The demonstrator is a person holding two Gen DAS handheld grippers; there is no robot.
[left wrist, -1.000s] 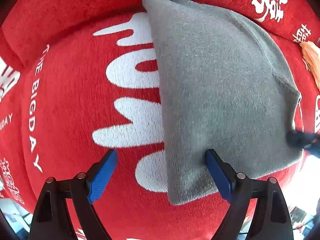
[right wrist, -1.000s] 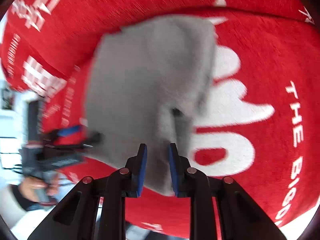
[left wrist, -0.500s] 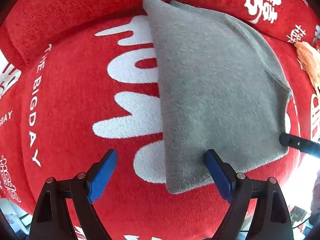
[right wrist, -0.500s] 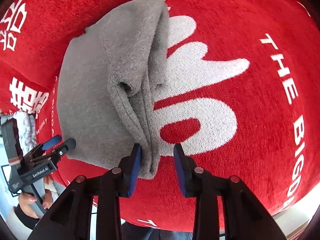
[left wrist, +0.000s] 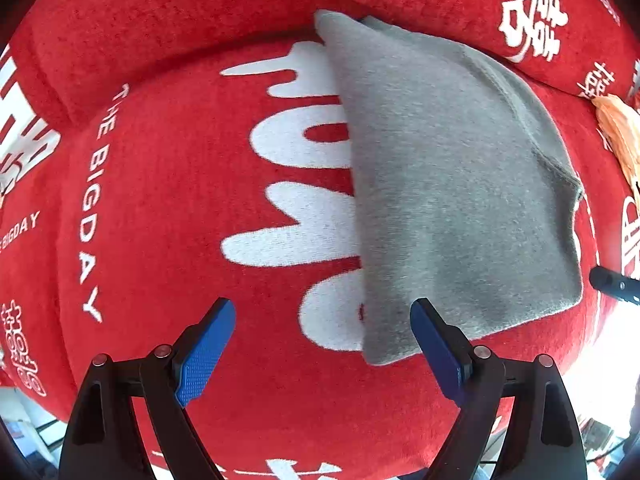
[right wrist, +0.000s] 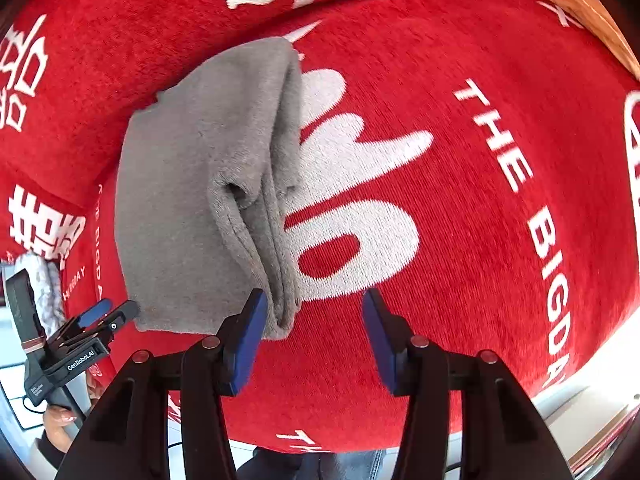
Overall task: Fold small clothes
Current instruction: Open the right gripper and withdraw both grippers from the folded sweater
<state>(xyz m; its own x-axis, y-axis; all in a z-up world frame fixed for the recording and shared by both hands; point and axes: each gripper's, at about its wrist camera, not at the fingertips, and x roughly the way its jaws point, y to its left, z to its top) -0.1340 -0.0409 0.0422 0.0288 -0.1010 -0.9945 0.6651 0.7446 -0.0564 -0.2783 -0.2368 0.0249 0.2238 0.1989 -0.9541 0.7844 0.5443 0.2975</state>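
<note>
A small grey fleece garment (left wrist: 452, 184) lies folded on the red cover (left wrist: 168, 208); in the right wrist view (right wrist: 192, 200) its stacked folded edges run toward me. My left gripper (left wrist: 322, 344) is open and empty, with its right finger over the garment's near corner. My right gripper (right wrist: 312, 328) is open and empty, its left finger just beside the garment's near folded edge. The left gripper also shows in the right wrist view (right wrist: 100, 320), at the garment's left corner. A black tip of the right gripper (left wrist: 612, 284) shows at the right edge of the left wrist view.
The red cover carries large white letters (right wrist: 352, 200) and "THE BIGDAY" text (left wrist: 94, 200). An orange cloth (left wrist: 620, 136) lies at the right, also seen in the right wrist view (right wrist: 580, 4). The cover's near edge drops off close to both grippers.
My right gripper has opened and let go of the garment's folded edge, which now rests on the cover. My left gripper stayed open and has barely moved.
</note>
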